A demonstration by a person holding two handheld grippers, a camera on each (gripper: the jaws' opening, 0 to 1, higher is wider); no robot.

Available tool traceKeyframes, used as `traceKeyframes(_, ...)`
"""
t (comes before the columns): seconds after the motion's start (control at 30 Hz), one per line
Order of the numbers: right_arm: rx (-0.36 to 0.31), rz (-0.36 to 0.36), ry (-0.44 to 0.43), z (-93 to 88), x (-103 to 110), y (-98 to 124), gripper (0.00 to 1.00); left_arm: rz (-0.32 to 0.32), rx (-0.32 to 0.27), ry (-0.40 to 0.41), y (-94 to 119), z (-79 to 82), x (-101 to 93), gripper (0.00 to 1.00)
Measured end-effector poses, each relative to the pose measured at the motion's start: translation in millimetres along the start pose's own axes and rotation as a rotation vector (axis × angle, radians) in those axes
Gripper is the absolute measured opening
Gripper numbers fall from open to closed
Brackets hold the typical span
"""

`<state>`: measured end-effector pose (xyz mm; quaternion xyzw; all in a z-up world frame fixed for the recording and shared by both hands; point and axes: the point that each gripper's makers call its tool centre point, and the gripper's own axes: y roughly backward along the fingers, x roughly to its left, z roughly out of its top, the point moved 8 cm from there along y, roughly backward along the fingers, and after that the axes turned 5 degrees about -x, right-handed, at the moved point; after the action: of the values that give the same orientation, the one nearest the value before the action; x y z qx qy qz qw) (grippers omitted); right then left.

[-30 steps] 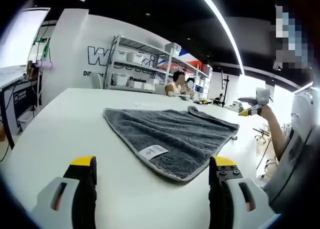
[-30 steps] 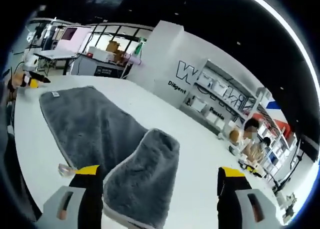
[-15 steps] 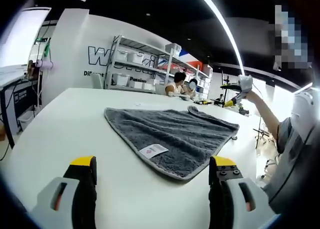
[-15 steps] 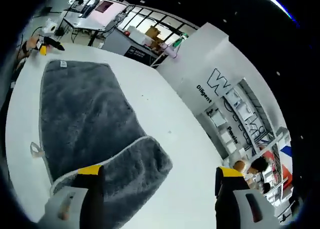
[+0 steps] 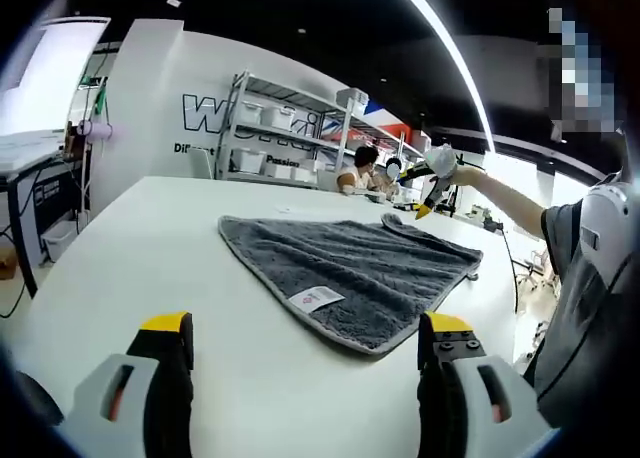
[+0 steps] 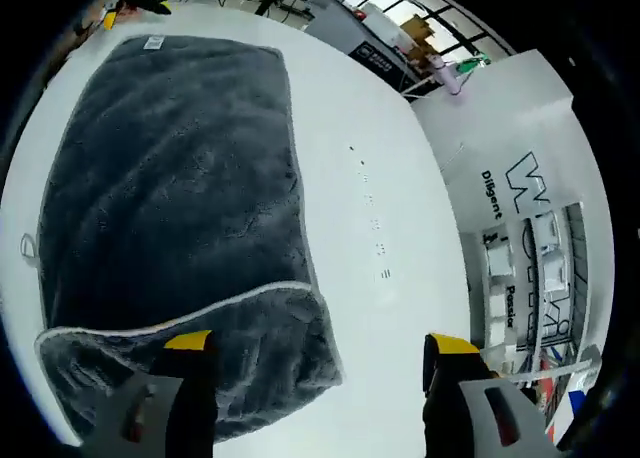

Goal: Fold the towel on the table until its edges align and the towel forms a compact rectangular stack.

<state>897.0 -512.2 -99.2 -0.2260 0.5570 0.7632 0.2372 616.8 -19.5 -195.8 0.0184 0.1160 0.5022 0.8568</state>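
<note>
Right gripper view: grey towel (image 6: 170, 188) flat on white table (image 6: 400, 208), long axis running away from right tool (image 6: 310, 353); near end folded over. Both tools spread, empty; left tool (image 5: 305, 338) well short of towel corner.

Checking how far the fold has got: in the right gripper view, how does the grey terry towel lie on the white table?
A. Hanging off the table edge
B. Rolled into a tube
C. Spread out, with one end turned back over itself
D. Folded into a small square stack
C: the grey terry towel lies spread on the white table, with its near end doubled back.
</note>
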Motion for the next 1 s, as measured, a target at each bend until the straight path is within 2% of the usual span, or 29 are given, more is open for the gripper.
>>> traceKeyframes(0.03,0.006,0.072,0.067,11.1,-7,-22,0.82,0.011,-0.002,0.003,3,-0.3,1.2,0.98)
traceKeyframes(0.1,0.012,0.104,0.106,19.2,-1,-31,0.79,0.014,-0.003,0.003,4,-0.2,1.7,0.98)
traceKeyframes(0.27,0.061,0.152,0.164,15.9,-13,-50,0.67,0.019,-0.005,0.003,6,-0.1,1.8,0.98)
traceKeyframes(0.47,0.033,0.207,0.160,12.0,-16,-66,0.51,0.025,-0.003,0.010,8,-2.2,2.8,0.98)
traceKeyframes(0.67,0.033,0.226,0.138,5.3,-22,-74,0.43,0.027,-0.003,0.013,8,-2.9,3.3,0.98)
traceKeyframes(1.0,0.020,0.295,0.143,8.3,-13,-85,0.27,0.035,-0.003,0.015,8,-3.0,4.4,0.98)
